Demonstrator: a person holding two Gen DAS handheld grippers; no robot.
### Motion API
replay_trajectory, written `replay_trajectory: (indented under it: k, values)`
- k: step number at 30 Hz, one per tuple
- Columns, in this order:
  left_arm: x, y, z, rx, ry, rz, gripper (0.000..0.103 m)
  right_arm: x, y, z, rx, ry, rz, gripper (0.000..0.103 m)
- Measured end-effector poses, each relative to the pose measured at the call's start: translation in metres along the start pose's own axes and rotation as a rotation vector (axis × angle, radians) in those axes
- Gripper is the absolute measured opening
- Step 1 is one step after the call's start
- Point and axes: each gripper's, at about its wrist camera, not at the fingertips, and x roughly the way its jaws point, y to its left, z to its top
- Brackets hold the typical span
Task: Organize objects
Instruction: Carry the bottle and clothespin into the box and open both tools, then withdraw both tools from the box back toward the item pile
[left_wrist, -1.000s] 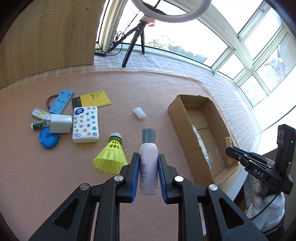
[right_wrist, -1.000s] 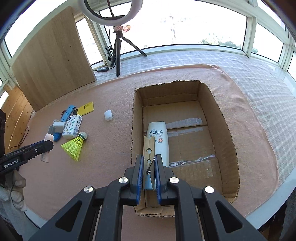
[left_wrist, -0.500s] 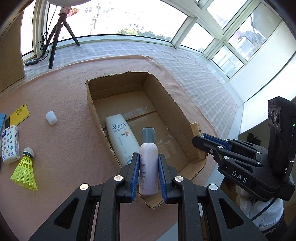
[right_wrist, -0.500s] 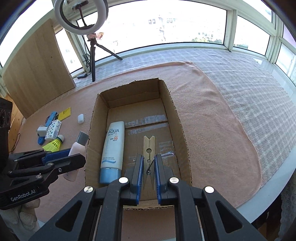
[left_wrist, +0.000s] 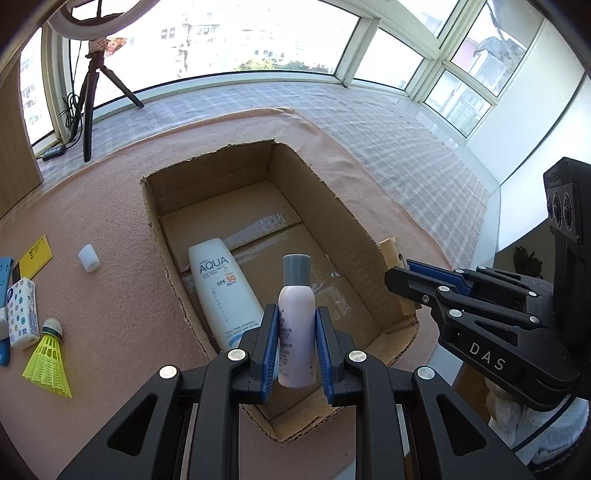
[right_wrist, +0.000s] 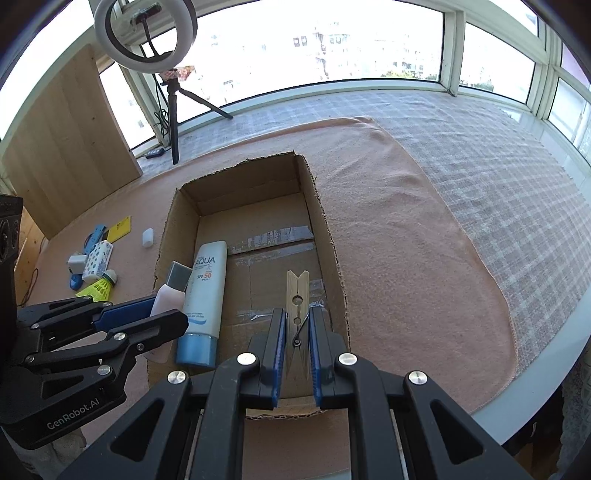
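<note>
I have both loads over the open brown cardboard box (left_wrist: 332, 206) on the pink-clothed worktop (right_wrist: 399, 236). My left gripper (left_wrist: 295, 334) pinches a small lilac bottle with a grey cap (left_wrist: 296, 314); my right gripper (right_wrist: 297, 341) is pressed onto a wooden clothespin (right_wrist: 297, 295). Neither is let go yet. Already lying inside is a white sunscreen tube with a blue cap (right_wrist: 204, 291). Outside, to the left, a yellow shuttlecock (left_wrist: 48, 360), a spotted tissue pack (left_wrist: 23, 312), a small white cap (left_wrist: 89, 257), a yellow card (left_wrist: 36, 256) and some blue pieces I can't identify wait. I'd judge it under halfway.
</note>
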Motion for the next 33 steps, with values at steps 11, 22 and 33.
replay_trajectory:
  k: [11,22,33]
  values:
    - [-0.017,0.013,-0.002,-0.018,-0.034,0.037,0.046,-0.009,0.004,0.003,0.011,-0.043,0.006,0.055]
    - [-0.044,0.041,-0.013,-0.056,-0.065,0.078,0.046,-0.006,0.032,0.003,-0.016,-0.036,0.024,0.055]
    - [-0.078,0.106,-0.035,-0.165,-0.089,0.146,0.046,-0.002,0.080,0.010,-0.075,-0.035,0.073,0.055]
